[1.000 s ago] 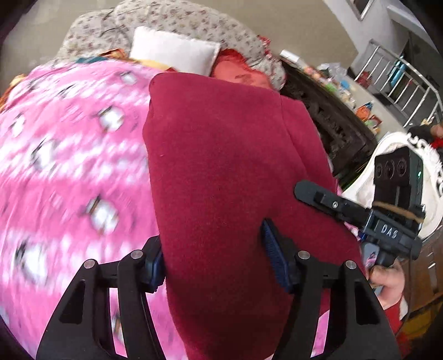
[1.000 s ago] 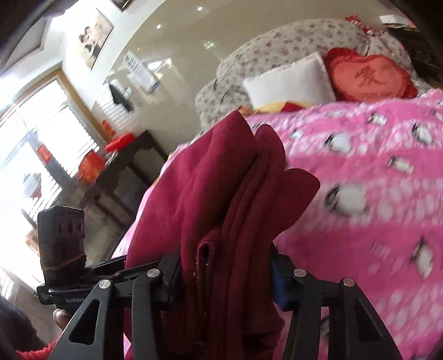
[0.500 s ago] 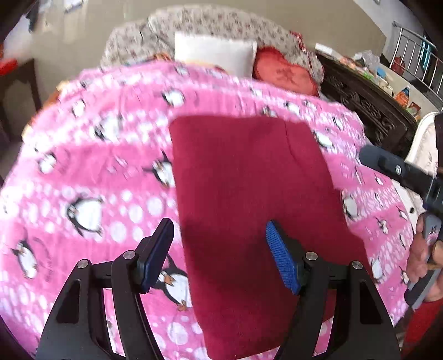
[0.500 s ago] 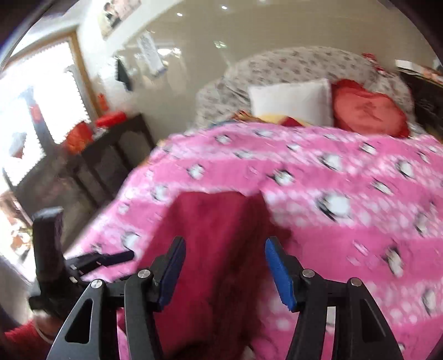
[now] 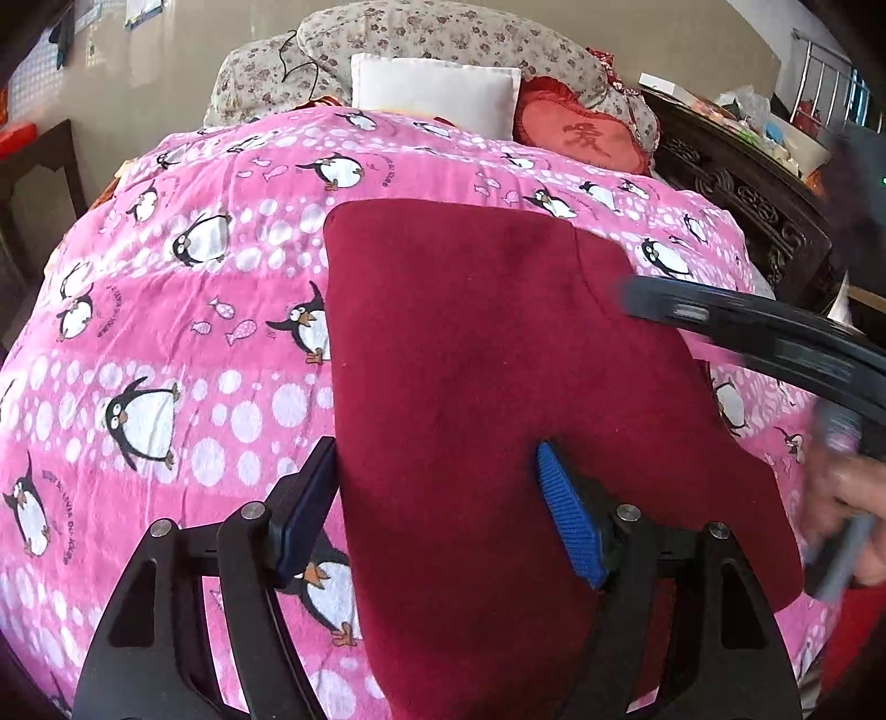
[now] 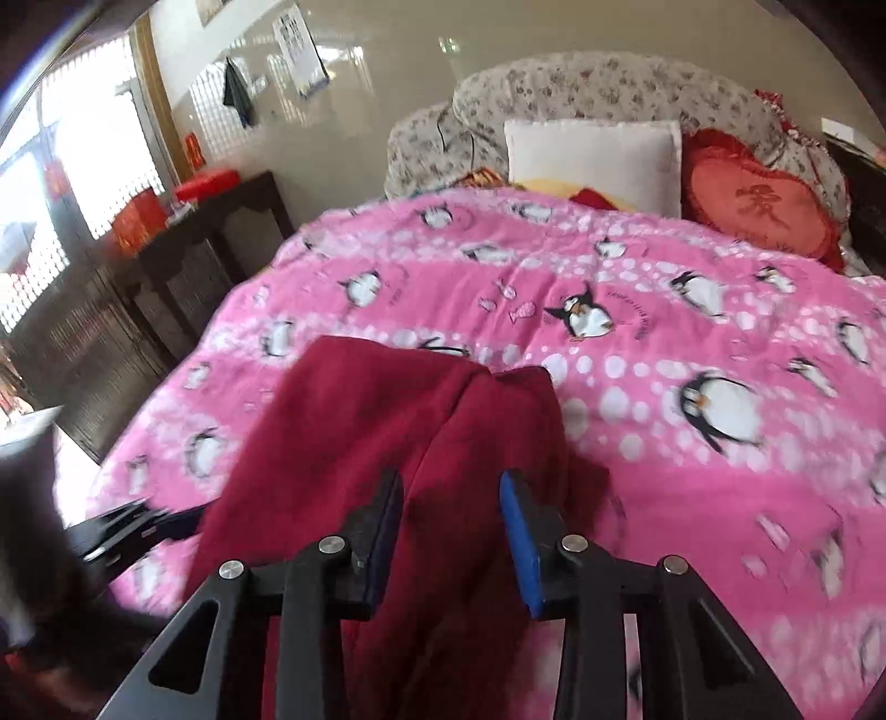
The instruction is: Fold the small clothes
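Note:
A dark red garment [image 5: 498, 360] lies folded flat on the pink penguin blanket [image 5: 194, 332]. My left gripper [image 5: 437, 509] hovers over its near left edge; its jaws are opening and the pads stand apart from the cloth. In the right wrist view the garment [image 6: 360, 421] shows a raised ridge along its right side. My right gripper [image 6: 451, 531] is over that ridge, jaws closing, cloth between them but the pads not pressing on it. The right gripper's black finger [image 5: 720, 324] and a hand [image 5: 847, 487] blur past at the garment's right.
A white pillow [image 5: 437, 94], a red heart cushion [image 5: 581, 138] and a floral bolster [image 5: 443, 33] sit at the bed's head. Dark carved furniture [image 5: 764, 221] flanks the right side. A dark wooden table [image 6: 183, 266] with red boxes stands to the left.
A second ago both grippers held the red garment up. It has come down flat on the blanket and both let go. The right jaws have narrowed since half a second ago.

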Demonstrator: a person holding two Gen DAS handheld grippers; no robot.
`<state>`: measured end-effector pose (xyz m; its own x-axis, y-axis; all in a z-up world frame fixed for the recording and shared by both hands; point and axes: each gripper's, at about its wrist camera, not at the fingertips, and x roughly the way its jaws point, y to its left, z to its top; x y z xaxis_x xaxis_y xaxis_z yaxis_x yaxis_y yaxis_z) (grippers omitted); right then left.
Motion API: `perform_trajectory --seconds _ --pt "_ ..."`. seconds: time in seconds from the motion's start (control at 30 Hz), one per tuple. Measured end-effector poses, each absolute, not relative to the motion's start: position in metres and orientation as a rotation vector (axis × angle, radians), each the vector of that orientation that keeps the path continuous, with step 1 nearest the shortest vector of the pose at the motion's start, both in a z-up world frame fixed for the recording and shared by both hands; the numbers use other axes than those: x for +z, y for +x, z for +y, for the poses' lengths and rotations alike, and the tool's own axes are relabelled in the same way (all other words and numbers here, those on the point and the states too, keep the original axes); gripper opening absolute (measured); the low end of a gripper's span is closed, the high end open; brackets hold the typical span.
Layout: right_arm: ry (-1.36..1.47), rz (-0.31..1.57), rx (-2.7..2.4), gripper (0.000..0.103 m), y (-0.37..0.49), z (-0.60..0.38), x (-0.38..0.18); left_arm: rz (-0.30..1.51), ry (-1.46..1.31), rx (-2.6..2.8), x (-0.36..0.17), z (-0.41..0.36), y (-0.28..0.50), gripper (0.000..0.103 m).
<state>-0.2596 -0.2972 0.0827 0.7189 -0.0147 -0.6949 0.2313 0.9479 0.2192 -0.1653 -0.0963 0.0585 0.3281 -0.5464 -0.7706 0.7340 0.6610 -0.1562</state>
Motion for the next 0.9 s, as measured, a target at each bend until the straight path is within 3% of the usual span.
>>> perform_trajectory --seconds 0.13,0.37,0.53,0.67,0.9 --pt "0.234 0.740 -0.105 0.035 -0.302 -0.253 0.099 0.898 0.233 -0.834 0.062 -0.091 -0.169 0.073" --pt "0.156 0.836 -0.145 0.035 -0.325 -0.227 0.046 0.846 0.277 -0.812 0.061 -0.090 -0.183 0.073" --pt "0.238 0.742 -0.156 0.038 -0.338 -0.226 0.069 0.784 0.287 -0.769 0.065 -0.087 -0.190 0.073" --pt "0.201 0.682 -0.212 0.046 -0.343 -0.209 0.085 0.744 0.272 -0.732 0.071 -0.082 -0.193 0.073" --pt "0.186 0.650 -0.302 0.047 -0.332 -0.194 0.094 0.716 0.268 -0.685 0.078 -0.073 -0.194 0.073"
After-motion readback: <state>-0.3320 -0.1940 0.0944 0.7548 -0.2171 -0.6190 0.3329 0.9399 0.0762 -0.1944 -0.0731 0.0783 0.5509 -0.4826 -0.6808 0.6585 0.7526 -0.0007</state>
